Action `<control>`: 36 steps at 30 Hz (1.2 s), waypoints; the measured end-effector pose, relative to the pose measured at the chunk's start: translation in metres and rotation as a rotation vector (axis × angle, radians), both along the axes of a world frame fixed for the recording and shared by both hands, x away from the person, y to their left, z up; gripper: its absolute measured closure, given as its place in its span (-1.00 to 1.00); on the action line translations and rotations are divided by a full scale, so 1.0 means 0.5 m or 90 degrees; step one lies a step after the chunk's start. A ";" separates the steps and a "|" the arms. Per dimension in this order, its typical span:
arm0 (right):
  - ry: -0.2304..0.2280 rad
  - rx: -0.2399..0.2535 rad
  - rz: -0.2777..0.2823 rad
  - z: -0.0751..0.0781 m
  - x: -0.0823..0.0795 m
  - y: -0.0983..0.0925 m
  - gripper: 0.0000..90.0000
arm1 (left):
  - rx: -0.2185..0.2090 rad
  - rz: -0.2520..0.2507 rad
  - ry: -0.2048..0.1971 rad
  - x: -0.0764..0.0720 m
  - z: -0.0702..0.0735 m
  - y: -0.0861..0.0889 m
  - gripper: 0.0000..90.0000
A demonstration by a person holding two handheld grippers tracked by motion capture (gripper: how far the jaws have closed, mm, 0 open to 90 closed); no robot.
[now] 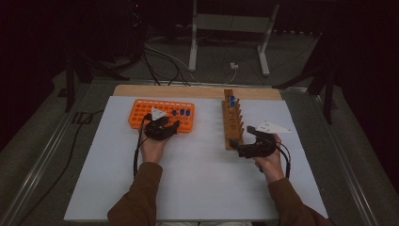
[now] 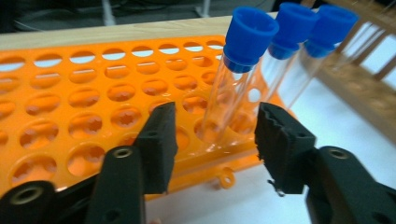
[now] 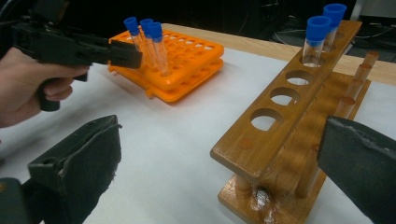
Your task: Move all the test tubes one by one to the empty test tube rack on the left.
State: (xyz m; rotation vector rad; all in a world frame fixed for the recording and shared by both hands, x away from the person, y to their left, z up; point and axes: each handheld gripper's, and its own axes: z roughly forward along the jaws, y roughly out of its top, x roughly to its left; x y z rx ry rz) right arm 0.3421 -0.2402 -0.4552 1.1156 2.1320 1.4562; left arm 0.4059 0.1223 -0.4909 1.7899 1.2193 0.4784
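An orange tube rack [image 1: 162, 114] lies at the back left of the white mat, and three clear tubes with blue caps [image 2: 238, 79] stand at its right end. My left gripper [image 2: 215, 126] is open at the rack's near edge; the nearest tube stands just beyond the gap between its black jaws and the pads do not touch it. In the high view the left gripper [image 1: 164, 122] sits against the rack's front. A wooden tube rack [image 3: 285, 116] holds two blue-capped tubes [image 3: 320, 35] at its far end. My right gripper [image 3: 219, 140] is wide open around the wooden rack's near end.
The white mat [image 1: 197, 179] covers a wooden tabletop whose bare strip [image 1: 188, 91] shows at the back. Metal rails run along both sides of the table. Cables and a stand's legs [image 1: 193, 47] lie on the floor behind it.
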 end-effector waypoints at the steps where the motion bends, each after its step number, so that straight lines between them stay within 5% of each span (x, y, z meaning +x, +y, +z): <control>1: 0.000 -0.001 0.000 0.000 0.000 0.000 -1.00 | -0.006 -0.004 0.007 -0.003 0.003 0.004 -0.03; 5: 0.000 0.001 -0.001 0.000 -0.001 0.000 -1.00 | -0.007 -0.004 -0.003 -0.025 0.022 0.020 -0.50; 13: 0.002 0.002 -0.001 -0.002 -0.001 0.003 -1.00 | -0.034 -0.015 -0.013 -0.085 0.045 0.077 -0.94; 22: 0.002 0.004 0.000 -0.003 -0.001 0.008 -1.00 | -0.028 -0.017 -0.051 -0.161 0.054 0.110 -0.99; 26: -0.001 0.005 -0.001 -0.003 -0.001 0.010 -1.00 | -0.003 -0.023 -0.072 -0.202 0.058 0.115 -0.99; 29: -0.004 0.002 -0.001 -0.001 -0.001 0.012 -1.00 | -0.018 -0.011 -0.091 -0.229 0.059 0.125 -0.99; 34: -0.018 0.001 -0.009 0.011 0.003 0.010 -1.00 | -0.030 0.004 -0.102 -0.240 0.064 0.131 -0.99; 36: -0.023 -0.008 -0.013 0.015 0.011 0.012 -1.00 | -0.015 0.006 -0.108 -0.243 0.063 0.130 -0.99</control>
